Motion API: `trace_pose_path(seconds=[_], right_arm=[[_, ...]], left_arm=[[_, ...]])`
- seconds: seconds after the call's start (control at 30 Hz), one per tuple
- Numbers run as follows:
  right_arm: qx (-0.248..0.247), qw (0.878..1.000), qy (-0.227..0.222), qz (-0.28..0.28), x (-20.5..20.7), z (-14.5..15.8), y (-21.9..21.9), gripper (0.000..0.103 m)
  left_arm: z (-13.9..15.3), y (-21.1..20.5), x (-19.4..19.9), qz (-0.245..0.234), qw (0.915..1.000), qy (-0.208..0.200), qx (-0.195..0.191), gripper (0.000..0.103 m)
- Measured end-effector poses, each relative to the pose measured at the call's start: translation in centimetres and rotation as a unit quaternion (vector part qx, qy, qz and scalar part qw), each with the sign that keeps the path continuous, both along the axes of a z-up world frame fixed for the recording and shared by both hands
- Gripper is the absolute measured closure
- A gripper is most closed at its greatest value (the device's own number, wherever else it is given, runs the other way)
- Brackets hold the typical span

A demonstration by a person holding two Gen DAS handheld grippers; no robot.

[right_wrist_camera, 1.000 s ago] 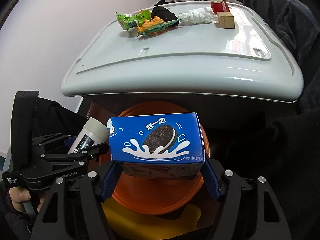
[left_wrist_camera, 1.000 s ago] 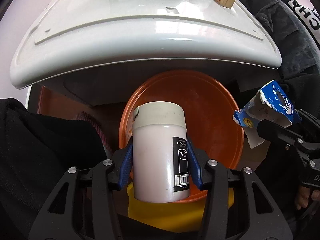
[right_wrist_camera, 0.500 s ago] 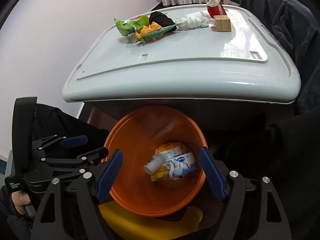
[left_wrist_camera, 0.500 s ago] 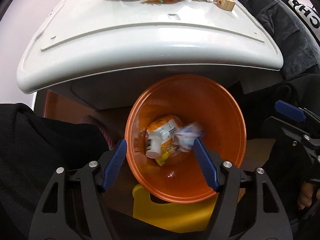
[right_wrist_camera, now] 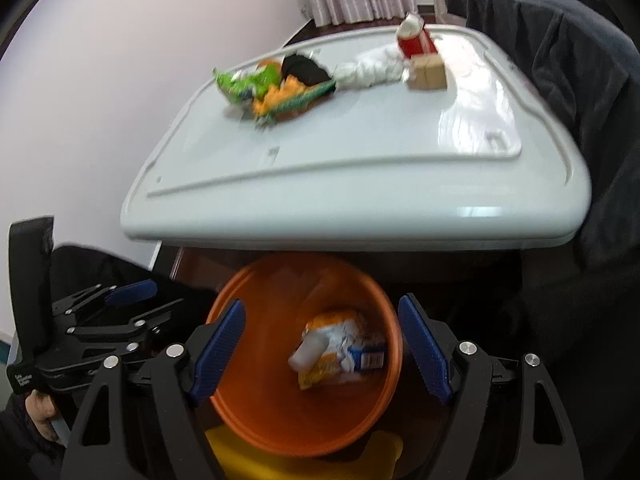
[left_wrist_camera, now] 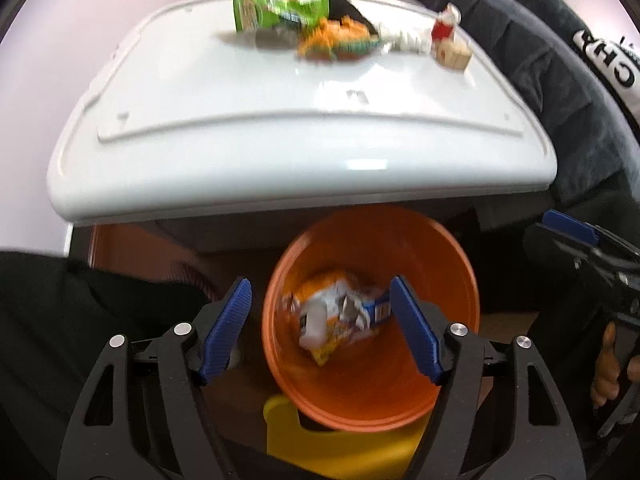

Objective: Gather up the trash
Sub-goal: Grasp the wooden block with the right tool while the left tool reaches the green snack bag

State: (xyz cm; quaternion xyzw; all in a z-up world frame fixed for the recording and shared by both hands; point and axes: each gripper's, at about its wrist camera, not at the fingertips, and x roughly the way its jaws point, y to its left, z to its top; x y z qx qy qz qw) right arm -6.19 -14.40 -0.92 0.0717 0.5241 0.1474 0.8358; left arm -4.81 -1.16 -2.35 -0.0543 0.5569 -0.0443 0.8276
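Observation:
An orange bin (left_wrist_camera: 440,380) (right_wrist_camera: 256,412) stands below the near edge of a white table. In it lie a white bottle (left_wrist_camera: 314,324) (right_wrist_camera: 306,352), a blue cookie box (left_wrist_camera: 376,314) (right_wrist_camera: 366,358) and an orange-yellow wrapper (right_wrist_camera: 320,372). My left gripper (left_wrist_camera: 320,320) is open and empty above the bin. My right gripper (right_wrist_camera: 320,348) is open and empty above the bin too. On the table's far side lie a green snack bag (left_wrist_camera: 276,12) (right_wrist_camera: 248,80), an orange and green toy (left_wrist_camera: 336,42) (right_wrist_camera: 292,98), white crumpled paper (right_wrist_camera: 372,68), a red carton (right_wrist_camera: 414,38) and a small brown box (left_wrist_camera: 452,54) (right_wrist_camera: 428,74).
The white table (left_wrist_camera: 280,152) (right_wrist_camera: 360,184) overhangs the bin's far side. A yellow object (left_wrist_camera: 344,452) sits under the bin's near edge. Dark cloth (left_wrist_camera: 560,80) hangs along the table's right side. A pale wall (right_wrist_camera: 100,60) stands at the left.
Both grippers opened and dropped their loads: the white bottle and the blue cookie box fell into the orange bin. Both grippers have since risen, showing more of the table top.

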Motion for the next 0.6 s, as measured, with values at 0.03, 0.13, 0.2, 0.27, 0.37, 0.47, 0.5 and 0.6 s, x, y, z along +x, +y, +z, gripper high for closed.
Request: trace_pose_path(seconds=[0.03, 0.13, 0.2, 0.27, 0.37, 0.47, 0.5, 0.6], right_arm=[[-0.005, 1.000, -0.007, -0.003, 0.6, 0.4, -0.2, 0.025], [-0.020, 0.999, -0.029, -0.022, 3.2, 1.5, -1.1, 0.025], [-0.028, 0.998, -0.040, -0.039, 5.5, 2.1, -1.9, 0.025], [-0.042, 0.996, -0.053, -0.056, 8.2, 2.7, -2.6, 0.025], [-0.069, 0.992, -0.071, -0.076, 11.9, 2.9, -3.0, 0.025], [-0.099, 0.989, -0.068, -0.085, 15.9, 1.9, -2.9, 0.025], [-0.107, 0.988, -0.064, -0.086, 17.1, 1.5, -2.8, 0.025], [-0.137, 0.985, -0.055, -0.088, 19.7, -0.3, -2.6, 0.029]], left_arm=[[0.2, 0.1, 0.4, 0.001, 1.0000, -0.005, -0.003, 0.033], [0.8, 0.4, 1.7, 0.005, 0.9997, -0.021, -0.011, 0.032], [1.0, 0.4, 2.4, 0.004, 0.9994, -0.031, -0.013, 0.032], [1.2, 0.4, 3.4, 0.007, 0.9991, -0.039, -0.013, 0.032], [1.2, 0.3, 4.4, 0.011, 0.9987, -0.045, -0.020, 0.032], [1.0, 0.5, 5.0, 0.012, 0.9985, -0.047, -0.027, 0.032], [0.9, 0.5, 5.1, 0.011, 0.9984, -0.048, -0.029, 0.032], [0.5, 0.7, 5.2, 0.008, 0.9983, -0.047, -0.032, 0.032]])
